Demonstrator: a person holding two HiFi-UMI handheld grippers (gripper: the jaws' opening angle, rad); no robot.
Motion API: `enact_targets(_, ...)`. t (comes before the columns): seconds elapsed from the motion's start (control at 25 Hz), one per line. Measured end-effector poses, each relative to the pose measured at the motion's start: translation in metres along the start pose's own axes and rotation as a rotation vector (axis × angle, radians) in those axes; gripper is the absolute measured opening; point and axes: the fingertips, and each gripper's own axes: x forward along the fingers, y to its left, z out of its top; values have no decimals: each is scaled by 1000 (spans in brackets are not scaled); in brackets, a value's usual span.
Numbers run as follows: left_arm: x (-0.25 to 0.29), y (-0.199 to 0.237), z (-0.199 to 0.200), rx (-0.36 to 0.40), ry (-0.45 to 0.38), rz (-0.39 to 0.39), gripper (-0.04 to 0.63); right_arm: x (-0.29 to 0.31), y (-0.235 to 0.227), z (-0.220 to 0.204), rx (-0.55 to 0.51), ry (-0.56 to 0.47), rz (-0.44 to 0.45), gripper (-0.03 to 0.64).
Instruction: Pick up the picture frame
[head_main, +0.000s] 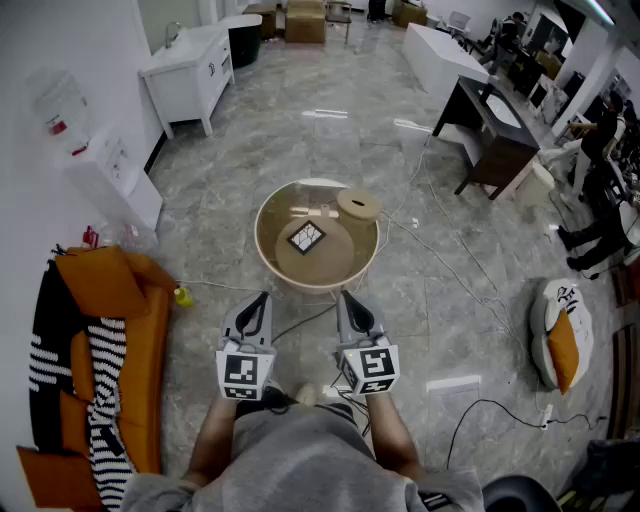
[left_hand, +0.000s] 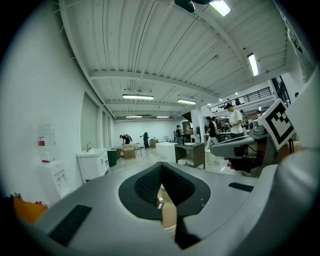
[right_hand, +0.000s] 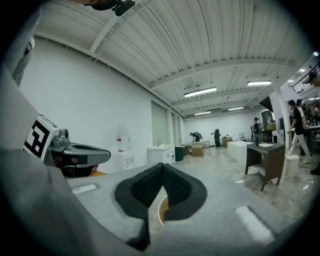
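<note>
At the table (head_main: 262, 245) centre: frame (head_main: 306, 237), flat. Left gripper (head_main: 262, 298) and right gripper (head_main: 346, 297) hover short of its near rim, jaws closed, empty, seemingly staged level for the reach.

Round table (head_main: 335, 262), orange sofa (head_main: 138, 340), white cabinet (head_main: 190, 75), dark desk (head_main: 495, 135)

Round bench (head_main: 264, 248), open floor (head_main: 425, 330) on its near side, bare top nearward of central picture frame (head_main: 306, 237), wooden disc (head_main: 358, 204) on far-right rim.
</note>
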Motion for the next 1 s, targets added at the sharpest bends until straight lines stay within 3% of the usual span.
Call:
enact_targets(0.52,63,31,-1,11,1,-25,17,64,-14,-1,-15,9,-4,0)
enact_targets(0.72,122,76,-6,17,-1,-71,17,130,-24,-4,-12,24,-40,0)
enact_targets(1.0,226,164,1,4,13,-208,17,247,-44,15,21,49,-168,0)
